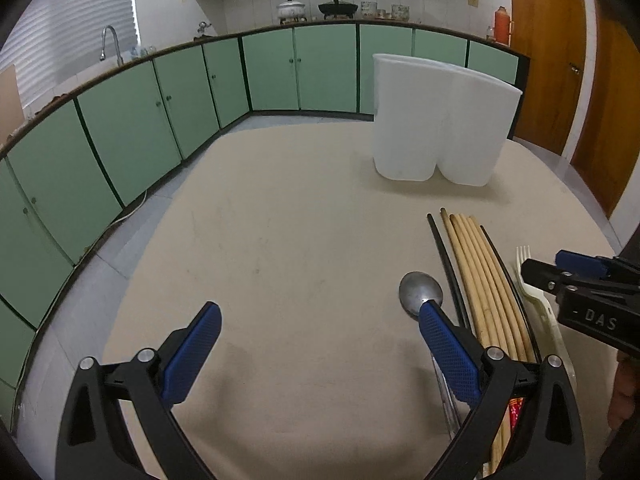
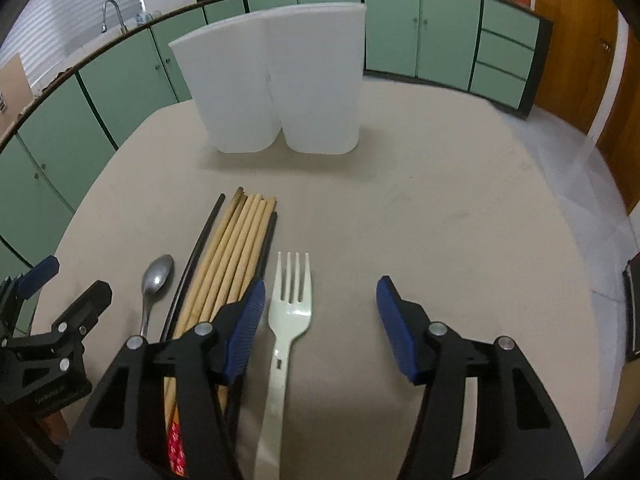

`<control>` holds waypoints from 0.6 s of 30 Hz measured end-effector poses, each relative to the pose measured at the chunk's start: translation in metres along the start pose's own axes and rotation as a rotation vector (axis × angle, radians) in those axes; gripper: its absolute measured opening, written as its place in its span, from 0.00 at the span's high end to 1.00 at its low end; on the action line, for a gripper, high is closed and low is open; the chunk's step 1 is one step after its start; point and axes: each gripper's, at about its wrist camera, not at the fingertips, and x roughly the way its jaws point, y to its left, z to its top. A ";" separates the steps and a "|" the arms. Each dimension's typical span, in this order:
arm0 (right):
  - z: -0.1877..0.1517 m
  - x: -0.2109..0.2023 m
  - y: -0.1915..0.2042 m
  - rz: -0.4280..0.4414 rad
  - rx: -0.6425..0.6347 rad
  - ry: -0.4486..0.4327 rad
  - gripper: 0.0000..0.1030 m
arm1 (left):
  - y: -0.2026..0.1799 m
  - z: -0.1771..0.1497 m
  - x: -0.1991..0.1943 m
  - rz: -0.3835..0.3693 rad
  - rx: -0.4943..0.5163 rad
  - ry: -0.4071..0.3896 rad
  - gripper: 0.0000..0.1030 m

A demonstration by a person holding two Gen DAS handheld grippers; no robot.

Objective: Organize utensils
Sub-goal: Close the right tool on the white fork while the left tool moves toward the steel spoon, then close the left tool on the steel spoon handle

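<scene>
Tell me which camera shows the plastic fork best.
The right wrist view. There the fork lies in full sight between the open fingers of the right gripper, tines and handle clear. In the left wrist view only its tines and part of the handle show at the edge, behind the right gripper.

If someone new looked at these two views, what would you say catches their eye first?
Probably the tall white two-part holder standing upright at the far side of the beige table, against green cabinets. Nearer lies a row of utensils: a metal spoon, a bundle of wooden chopsticks flanked by black ones, and a pale plastic fork. The right gripper stands open over the fork; the left gripper stands open beside the spoon.
</scene>
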 end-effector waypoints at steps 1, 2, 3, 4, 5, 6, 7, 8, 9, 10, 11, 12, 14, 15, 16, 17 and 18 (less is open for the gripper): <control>0.001 0.001 0.001 0.003 -0.002 0.003 0.45 | 0.000 0.001 0.000 -0.003 -0.002 0.001 0.06; 0.003 0.002 0.004 0.000 -0.008 0.005 0.46 | 0.000 0.002 0.000 -0.006 -0.005 0.000 0.06; 0.004 0.003 0.006 -0.008 -0.015 0.009 0.48 | 0.000 0.002 0.000 -0.009 -0.006 0.000 0.06; 0.006 0.007 0.007 -0.011 -0.019 0.014 0.52 | -0.001 0.003 0.001 -0.015 -0.007 0.002 0.06; 0.008 0.009 0.008 -0.009 -0.019 0.024 0.58 | -0.002 0.004 0.002 -0.019 -0.006 0.003 0.06; 0.009 0.010 0.009 -0.012 -0.020 0.032 0.58 | -0.004 0.006 0.003 -0.024 -0.004 0.005 0.06; 0.010 0.009 0.010 -0.018 -0.022 0.031 0.59 | -0.006 0.006 0.004 -0.030 -0.002 0.009 0.06; 0.011 0.009 0.010 -0.019 -0.025 0.031 0.62 | -0.007 0.007 0.005 -0.037 -0.003 0.013 0.06; 0.011 0.008 0.011 -0.020 -0.028 0.031 0.65 | -0.009 0.007 0.007 -0.045 -0.003 0.017 0.06; 0.012 0.009 0.012 -0.020 -0.031 0.030 0.74 | -0.011 0.008 0.008 -0.052 -0.003 0.020 0.06; 0.011 0.007 0.013 -0.021 -0.037 0.028 0.80 | -0.013 0.008 0.009 -0.056 -0.003 0.021 0.06; 0.011 0.007 0.012 -0.018 -0.043 0.028 0.80 | -0.015 0.010 0.010 -0.059 -0.003 0.022 0.06; 0.011 0.008 0.007 -0.004 -0.042 0.027 0.81 | -0.020 0.013 0.013 -0.067 -0.004 0.027 0.06; 0.010 0.006 0.005 0.003 -0.038 0.027 0.81 | -0.022 0.013 0.015 -0.066 -0.001 0.030 0.06; 0.009 0.004 0.002 0.010 -0.033 0.025 0.81 | -0.026 0.014 0.019 -0.055 0.009 0.039 0.06; 0.009 0.003 -0.003 0.016 -0.029 0.022 0.81 | -0.028 0.015 0.023 -0.048 0.017 0.046 0.06; 0.009 0.001 -0.009 0.020 -0.025 0.019 0.81 | -0.031 0.015 0.027 -0.042 0.022 0.056 0.06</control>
